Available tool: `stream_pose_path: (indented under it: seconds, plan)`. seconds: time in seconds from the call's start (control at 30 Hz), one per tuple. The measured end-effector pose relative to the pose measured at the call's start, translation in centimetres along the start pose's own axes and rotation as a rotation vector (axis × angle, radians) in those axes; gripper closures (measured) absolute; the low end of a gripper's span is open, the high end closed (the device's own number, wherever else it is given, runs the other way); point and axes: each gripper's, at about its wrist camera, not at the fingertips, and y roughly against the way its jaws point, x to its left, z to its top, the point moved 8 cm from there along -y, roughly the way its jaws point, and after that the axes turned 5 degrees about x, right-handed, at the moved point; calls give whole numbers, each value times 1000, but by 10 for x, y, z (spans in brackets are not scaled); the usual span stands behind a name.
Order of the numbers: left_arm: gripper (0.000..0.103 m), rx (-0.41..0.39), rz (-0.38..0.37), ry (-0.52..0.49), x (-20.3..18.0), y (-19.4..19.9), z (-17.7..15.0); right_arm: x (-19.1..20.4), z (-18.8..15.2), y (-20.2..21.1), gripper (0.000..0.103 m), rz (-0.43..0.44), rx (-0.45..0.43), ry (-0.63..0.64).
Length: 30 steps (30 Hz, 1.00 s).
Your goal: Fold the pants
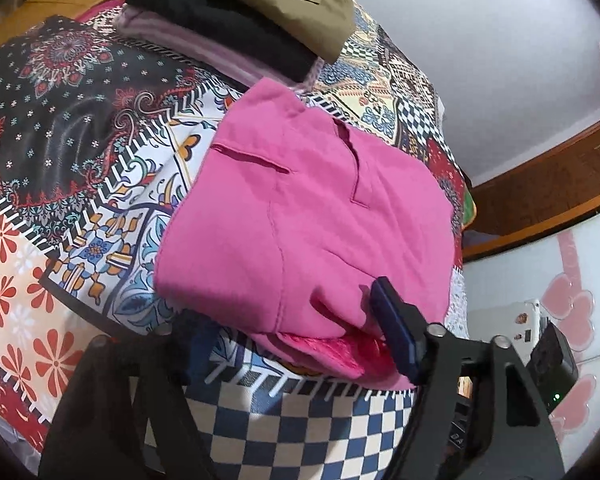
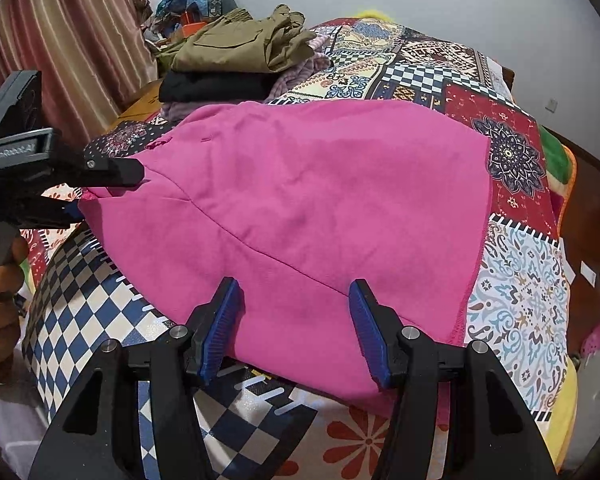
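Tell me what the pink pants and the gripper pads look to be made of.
Pink pants: soft matte woven or knit cloth, likely cotton blend; it creases gently, with stitched seams. A shinier pink layer shows at the edge in the left wrist view. Right gripper's pads: blue, ribbed, probably rubber or soft plastic.

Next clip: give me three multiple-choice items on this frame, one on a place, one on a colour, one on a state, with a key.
1. Where do the pink pants lie?
A. On the patterned bedspread
B. On the floor
C. On a chair

2. What colour is the top garment of the far pile?
A. White
B. Olive
C. Orange

3. How do the right hand-held gripper jaws stand?
A. Shut tight
B. Apart over the near edge
C. Out of view

Key: A, bedspread shows all round; B, olive cloth tops black; B, pink shows between the blue pads.
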Motion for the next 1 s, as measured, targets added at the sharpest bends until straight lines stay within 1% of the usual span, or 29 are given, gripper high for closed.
stream_pose_path:
  seconds: [0.03, 0.07, 0.13, 0.17, 0.23, 0.4, 0.5, 0.63, 0.7, 0.77, 0.83, 0.87, 0.93, 1.0]
  plan:
    - [43, -2, 3, 5, 2, -1, 1, 0, 0, 0, 50, -1, 0, -2]
    - [45, 1, 3, 8, 3, -2, 2, 0, 0, 0, 50, -2, 0, -4]
    - [58, 13, -7, -7, 5, -3, 3, 0, 1, 0, 50, -9, 2, -2]
    - [60, 19, -16, -19, 5, -4, 4, 1, 2, 0, 50, -12, 5, 2]
    - [68, 19, -19, -41, 5, -2, 4, 2, 4, 2, 50, -21, 12, 15]
    - [74, -8, 31, -122, -1, 2, 5, 5, 14, 9, 49, -52, 26, 77]
    - [77, -38, 66, -172, -7, 5, 7, 4, 28, 21, 49, -46, -13, 67]
    - [79, -79, 105, -243, -15, 11, 7, 3, 58, 34, 49, 7, -81, 24]
    - [79, -102, 123, -278, -19, 17, 6, 5, 76, 35, 49, 16, -110, 25]
    - [79, -130, 145, -319, -23, 22, 7, 10, 88, 29, 49, 20, -116, 43]
    - [79, -144, 157, -342, -24, 25, 8, 14, 97, 11, 49, 38, -83, 51]
    - [79, -149, 159, -352, -25, 26, 8, 16, 98, 1, 49, 62, -57, 48]
    - [79, -155, 166, -366, -24, 28, 8, 20, 96, -25, 49, 105, 23, 39]
    - [79, -163, 172, -370, -21, 29, 10, 24, 90, -41, 49, 104, 77, 58]
